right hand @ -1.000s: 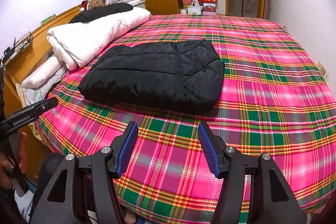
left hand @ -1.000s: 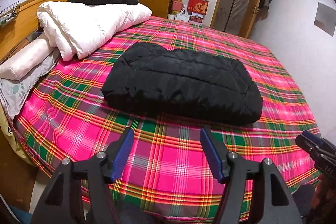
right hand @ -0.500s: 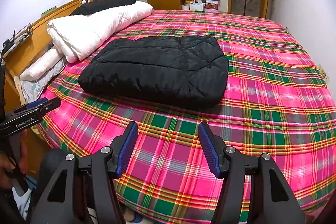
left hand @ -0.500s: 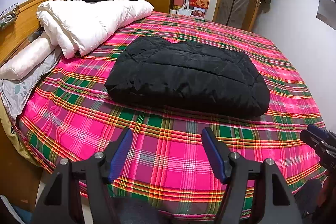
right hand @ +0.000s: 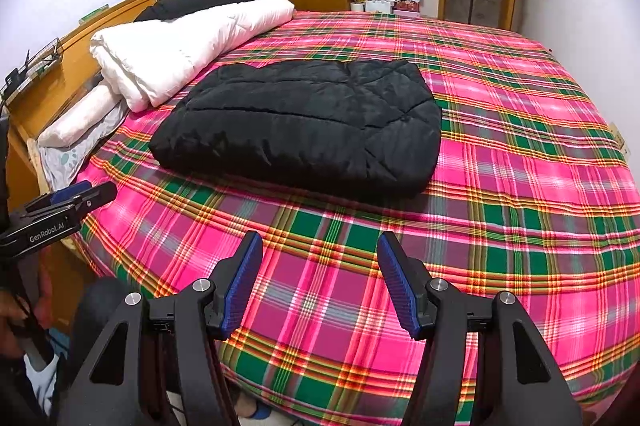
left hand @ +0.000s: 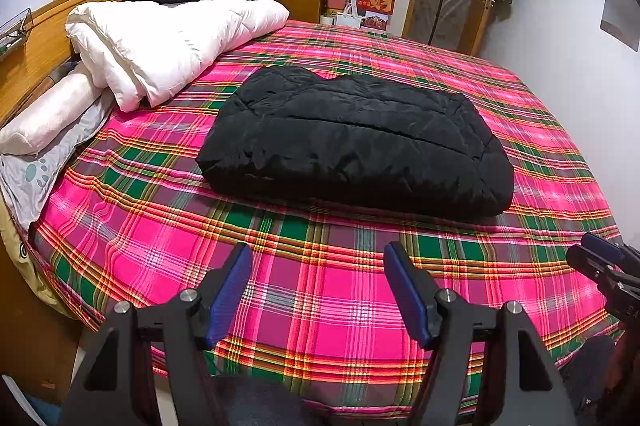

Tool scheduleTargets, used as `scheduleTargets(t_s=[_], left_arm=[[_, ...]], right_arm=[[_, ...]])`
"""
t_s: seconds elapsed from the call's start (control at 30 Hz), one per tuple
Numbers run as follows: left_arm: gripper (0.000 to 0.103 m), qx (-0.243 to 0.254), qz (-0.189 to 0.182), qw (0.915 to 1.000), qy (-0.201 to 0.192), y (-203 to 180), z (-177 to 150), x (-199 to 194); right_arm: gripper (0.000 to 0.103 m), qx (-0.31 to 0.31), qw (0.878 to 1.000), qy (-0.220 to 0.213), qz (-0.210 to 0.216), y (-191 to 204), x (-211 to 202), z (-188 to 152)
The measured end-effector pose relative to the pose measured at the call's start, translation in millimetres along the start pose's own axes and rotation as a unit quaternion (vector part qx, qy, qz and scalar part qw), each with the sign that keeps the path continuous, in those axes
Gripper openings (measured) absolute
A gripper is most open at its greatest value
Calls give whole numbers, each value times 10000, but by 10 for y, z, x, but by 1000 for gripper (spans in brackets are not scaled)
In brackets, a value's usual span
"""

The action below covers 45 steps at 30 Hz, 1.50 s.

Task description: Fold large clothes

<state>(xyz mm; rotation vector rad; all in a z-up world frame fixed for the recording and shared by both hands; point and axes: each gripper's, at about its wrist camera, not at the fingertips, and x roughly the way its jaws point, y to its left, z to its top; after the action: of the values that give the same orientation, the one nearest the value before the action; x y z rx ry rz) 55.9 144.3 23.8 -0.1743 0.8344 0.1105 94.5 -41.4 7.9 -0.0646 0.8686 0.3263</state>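
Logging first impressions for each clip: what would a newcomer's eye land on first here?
The loud pink and green plaid bedspread fills both views. In its middle lies a black puffy jacket, folded into a thick rectangle. A rolled white duvet lies along the headboard at left, and both grippers, left gripper and right gripper, hang open and empty over the near edge.

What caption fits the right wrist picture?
Open right gripper above the plaid bedspread, facing a folded black coat.
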Motion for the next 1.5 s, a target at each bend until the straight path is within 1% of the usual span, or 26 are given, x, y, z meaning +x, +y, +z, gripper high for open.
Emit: scheduleTargets(t_s=[0.27,0.53,0.63,0.7,1.13,1.27,1.37,1.5], left_arm=[[70,35,-49,10000,-16,-35,9,0],[70,22,-27,10000,55,-46,5,21],[70,71,98,9999,51,-74,3,23],[70,84,46,10000,14,-82,-4,9],[70,-147,-197,9997,79,-35,12,27],[70,-121,-60,9999,77,-55,18,24],[70,-180,-183,9996,71,-59,23,11],[70,-225,-178,9996,49,-59,28,7]], right_arm=[[60,17,10000,26,5,-4,18,0],[60,30,10000,58,15,5,49,-11],[60,40,10000,71,18,9,59,-19],[60,48,10000,82,26,2,71,-25],[60,80,9999,101,35,-13,91,-30],[60,103,9999,99,23,-18,96,-31],[60,138,9999,102,16,-27,104,-35],[60,160,9998,97,10,-34,105,-36]])
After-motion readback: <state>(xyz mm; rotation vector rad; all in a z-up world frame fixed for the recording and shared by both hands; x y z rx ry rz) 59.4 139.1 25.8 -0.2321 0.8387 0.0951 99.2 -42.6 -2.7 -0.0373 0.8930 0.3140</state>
